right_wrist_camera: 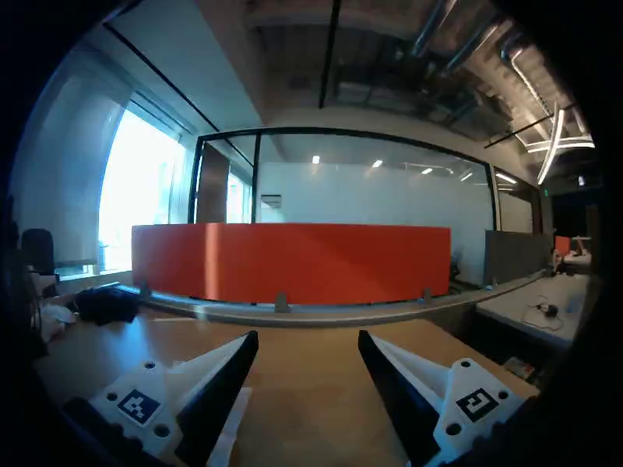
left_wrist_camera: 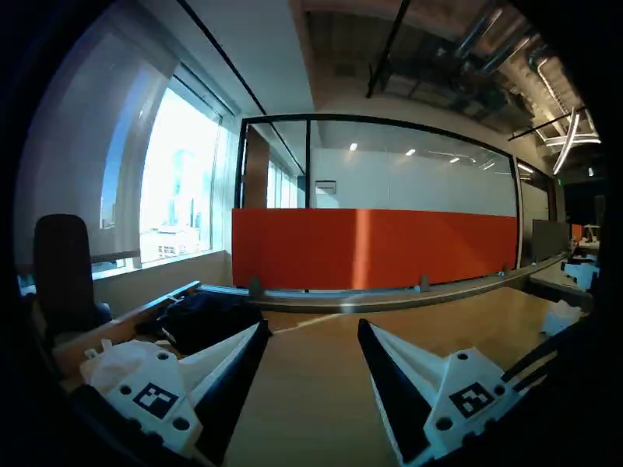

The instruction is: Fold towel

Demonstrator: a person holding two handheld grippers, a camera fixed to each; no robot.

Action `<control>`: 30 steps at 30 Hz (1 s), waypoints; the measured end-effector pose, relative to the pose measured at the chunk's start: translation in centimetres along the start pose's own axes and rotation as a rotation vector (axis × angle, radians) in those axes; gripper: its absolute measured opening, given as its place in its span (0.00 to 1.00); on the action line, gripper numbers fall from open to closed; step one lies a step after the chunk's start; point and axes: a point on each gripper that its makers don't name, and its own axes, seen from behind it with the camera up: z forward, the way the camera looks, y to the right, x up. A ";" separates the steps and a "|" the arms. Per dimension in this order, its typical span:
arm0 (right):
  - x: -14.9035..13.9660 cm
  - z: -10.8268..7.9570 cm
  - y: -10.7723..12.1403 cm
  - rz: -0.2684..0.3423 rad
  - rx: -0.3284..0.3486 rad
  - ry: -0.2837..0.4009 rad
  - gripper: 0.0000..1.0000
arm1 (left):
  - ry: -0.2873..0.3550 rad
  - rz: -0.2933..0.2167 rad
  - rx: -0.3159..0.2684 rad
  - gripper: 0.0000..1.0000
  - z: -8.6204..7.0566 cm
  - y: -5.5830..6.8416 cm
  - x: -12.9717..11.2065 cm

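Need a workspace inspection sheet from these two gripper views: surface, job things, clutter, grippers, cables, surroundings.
Surface: wooden desk, bare between the fingers in both views.
Job's things: pale sheet lies flat under the right gripper's left finger; possibly the towel, cannot tell.
Clutter: black bag and white crumpled bag at the desk's left end.
Grippers: left gripper open, holding nothing; right gripper open, holding nothing.
Cables: thin cable on the neighbouring grey desk.
Surroundings: orange partition behind the desk, bright window at left, black chair beside it.
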 end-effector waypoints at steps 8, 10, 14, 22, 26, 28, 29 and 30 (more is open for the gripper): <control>5.6 -0.2 -0.2 0.011 -0.011 -0.010 0.99 | -0.013 0.008 -0.008 0.84 -0.2 0.5 4.8; 6.7 -0.3 -0.3 0.008 -0.010 -0.010 0.99 | -0.019 0.008 -0.010 0.84 -0.3 0.5 5.6; 8.3 -0.4 -0.8 -0.001 -0.008 -0.009 0.99 | -0.037 0.011 -0.025 0.84 -0.4 0.9 6.6; 10.3 -0.5 -1.9 -0.026 0.023 -0.022 0.99 | -0.078 0.040 -0.074 0.84 -0.4 1.8 7.5; 11.2 -0.6 -2.8 -0.050 0.067 -0.034 0.99 | -0.101 0.040 -0.114 0.84 -0.5 2.4 8.0; 11.5 -0.7 -3.5 -0.061 0.098 -0.044 0.99 | -0.111 0.044 -0.137 0.84 -0.6 2.8 8.3; 11.8 -0.8 -4.0 -0.068 0.118 -0.051 0.99 | -0.116 0.048 -0.151 0.84 -0.6 3.1 8.5; 11.9 -0.9 -4.5 -0.073 0.136 -0.057 0.99 | -0.121 0.052 -0.165 0.84 -0.7 3.3 8.7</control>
